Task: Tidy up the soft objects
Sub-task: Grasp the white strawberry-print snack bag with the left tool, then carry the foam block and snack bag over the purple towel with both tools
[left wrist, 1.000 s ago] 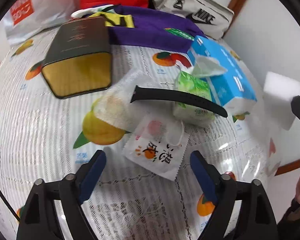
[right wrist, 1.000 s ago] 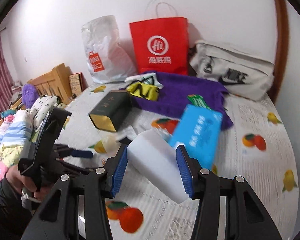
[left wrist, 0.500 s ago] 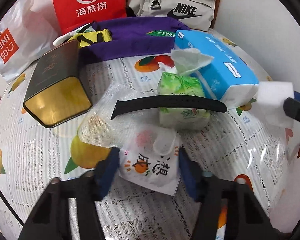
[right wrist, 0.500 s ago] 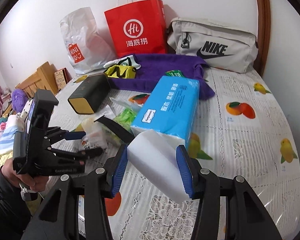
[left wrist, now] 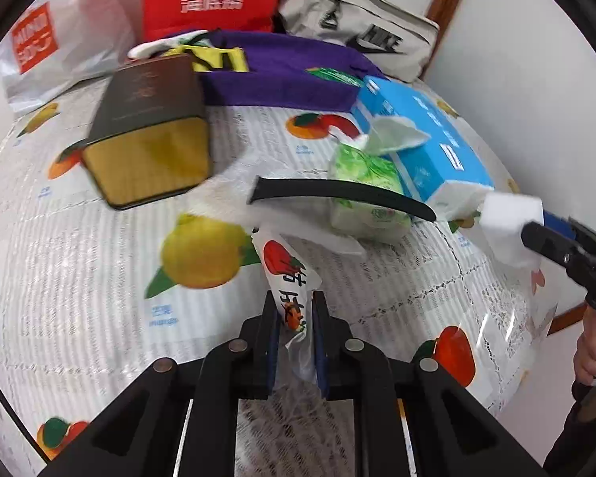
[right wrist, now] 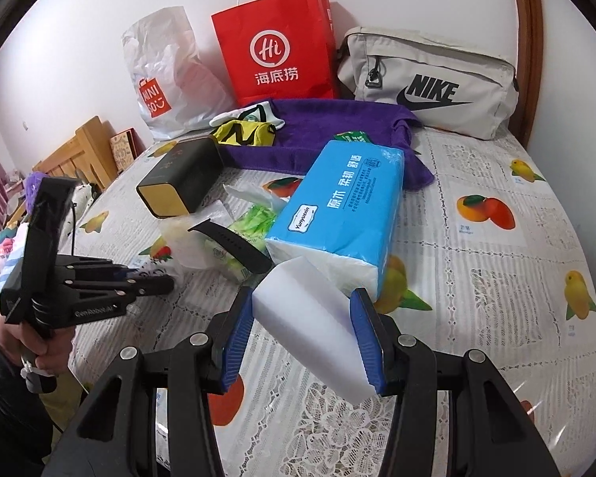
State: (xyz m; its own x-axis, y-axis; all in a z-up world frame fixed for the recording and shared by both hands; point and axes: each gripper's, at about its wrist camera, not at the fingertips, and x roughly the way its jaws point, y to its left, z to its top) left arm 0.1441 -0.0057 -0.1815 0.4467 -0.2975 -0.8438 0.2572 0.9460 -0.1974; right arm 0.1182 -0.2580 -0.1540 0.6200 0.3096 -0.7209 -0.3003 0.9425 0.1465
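Observation:
My left gripper (left wrist: 295, 310) is shut on a white snack packet (left wrist: 286, 274) printed with a red fruit, lifted and crumpled between the pads. My right gripper (right wrist: 304, 318) is shut on a white sponge block (right wrist: 310, 334), held above the table just in front of the blue tissue pack (right wrist: 345, 206). The sponge also shows at the right of the left wrist view (left wrist: 510, 230). A green tissue packet (left wrist: 365, 194) lies beside the blue pack (left wrist: 421, 151) under a black strap (left wrist: 337, 194). A purple towel (right wrist: 329, 131) lies at the back.
A black and gold box (left wrist: 151, 135) lies left of centre. A red paper bag (right wrist: 278, 55), a white plastic bag (right wrist: 167, 75) and a grey Nike bag (right wrist: 429, 83) stand along the wall. Yellow socks (right wrist: 244, 133) rest on the towel. The fruit-print tablecloth (right wrist: 496, 278) covers the table.
My left gripper has closed on the snack packet and raised it off the cloth. My right gripper with the sponge has come closer to the blue tissue pack.

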